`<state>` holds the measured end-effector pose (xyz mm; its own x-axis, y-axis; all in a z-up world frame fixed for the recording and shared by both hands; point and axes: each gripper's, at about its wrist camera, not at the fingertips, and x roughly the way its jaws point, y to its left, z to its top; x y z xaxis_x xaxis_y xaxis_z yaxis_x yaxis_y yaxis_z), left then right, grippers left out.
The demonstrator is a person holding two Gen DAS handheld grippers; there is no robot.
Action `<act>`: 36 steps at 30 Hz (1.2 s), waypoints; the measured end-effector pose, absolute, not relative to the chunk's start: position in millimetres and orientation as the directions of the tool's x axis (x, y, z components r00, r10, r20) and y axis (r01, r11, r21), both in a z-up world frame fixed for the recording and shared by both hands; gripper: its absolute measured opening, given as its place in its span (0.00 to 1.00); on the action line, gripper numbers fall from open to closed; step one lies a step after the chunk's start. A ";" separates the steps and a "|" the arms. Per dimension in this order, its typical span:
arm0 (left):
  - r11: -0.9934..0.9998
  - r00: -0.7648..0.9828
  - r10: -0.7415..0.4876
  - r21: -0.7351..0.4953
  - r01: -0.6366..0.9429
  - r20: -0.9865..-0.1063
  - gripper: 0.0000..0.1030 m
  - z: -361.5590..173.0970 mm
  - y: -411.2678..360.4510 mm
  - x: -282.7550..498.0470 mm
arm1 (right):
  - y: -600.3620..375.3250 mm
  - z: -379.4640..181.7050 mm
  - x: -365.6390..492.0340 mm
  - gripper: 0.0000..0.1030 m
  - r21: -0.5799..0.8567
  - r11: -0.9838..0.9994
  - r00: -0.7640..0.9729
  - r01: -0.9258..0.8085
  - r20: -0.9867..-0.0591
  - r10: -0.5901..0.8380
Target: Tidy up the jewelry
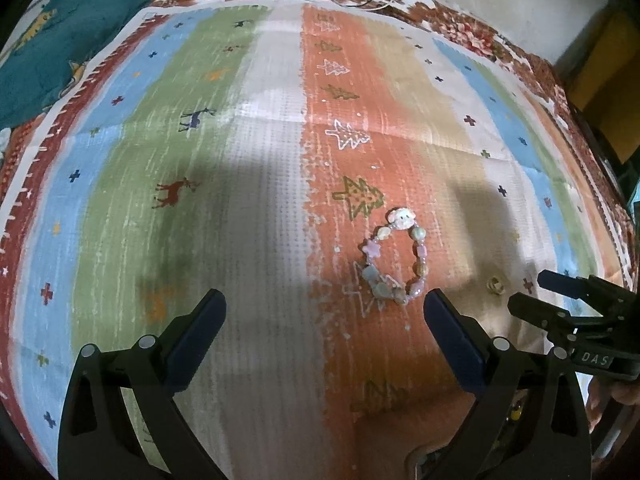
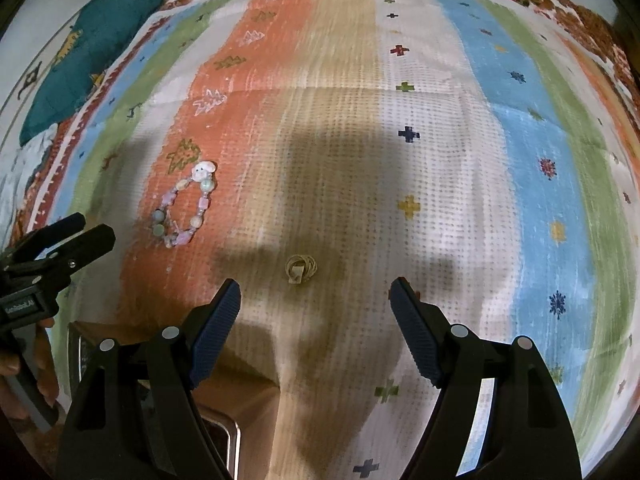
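Over at the far left a teal cloth (image 1: 60, 40) lies bunched at the edge of the striped mat (image 1: 280, 160) covering the surface. Next come the left tongs (image 1: 325, 304), spread wide and holding nothing, poised above the mat with the beaded bracelet (image 1: 394, 258) just beyond the right-hand tip. The bracelet lies flat on the orange stripe as a loose oval, its long axis running away from the tongs, the white animal charm at the far end. Further right, a small coiled gold ring (image 2: 301, 268) sits on the tan stripe, directly ahead of the right tongs (image 2: 316, 294), which also gape empty. Nothing looks sorted yet; both pieces remain to be collected, I reckon.
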<state>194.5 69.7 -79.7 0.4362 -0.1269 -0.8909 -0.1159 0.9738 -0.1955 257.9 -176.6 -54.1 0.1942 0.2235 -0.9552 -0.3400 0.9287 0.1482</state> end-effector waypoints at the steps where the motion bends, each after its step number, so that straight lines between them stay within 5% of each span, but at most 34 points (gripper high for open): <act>1: 0.973 0.434 -0.128 -0.198 -0.121 -0.892 0.94 -80.8 70.8 195.9 | -175.4 -54.6 258.9 0.75 0.150 0.927 0.192 -0.343 -0.955 0.226; 19: 0.990 0.382 -0.103 -0.131 -0.049 -0.918 0.86 -100.0 53.1 225.5 | -159.0 -70.9 270.3 0.75 0.095 0.917 0.188 -0.387 -0.966 0.180; 23: 0.997 0.370 -0.058 -0.070 -0.020 -0.927 0.63 -108.1 45.5 228.1 | -156.5 -74.3 270.2 0.71 0.098 0.912 0.183 -0.399 -0.966 0.184; 27: 0.999 0.377 -0.040 -0.049 -0.015 -0.925 0.53 -107.6 44.3 227.6 | -162.1 -76.8 273.2 0.54 0.087 0.919 0.190 -0.385 -0.967 0.171; 31: 0.999 0.375 -0.040 -0.049 -0.016 -0.926 0.26 -106.4 47.5 225.3 | -163.2 -76.6 272.7 0.29 0.106 0.912 0.180 -0.397 -0.965 0.190; 36: 0.998 0.375 -0.054 -0.063 -0.012 -0.926 0.10 -108.5 52.7 223.8 | -159.7 -77.6 270.4 0.16 0.115 0.899 0.166 -0.423 -0.965 0.202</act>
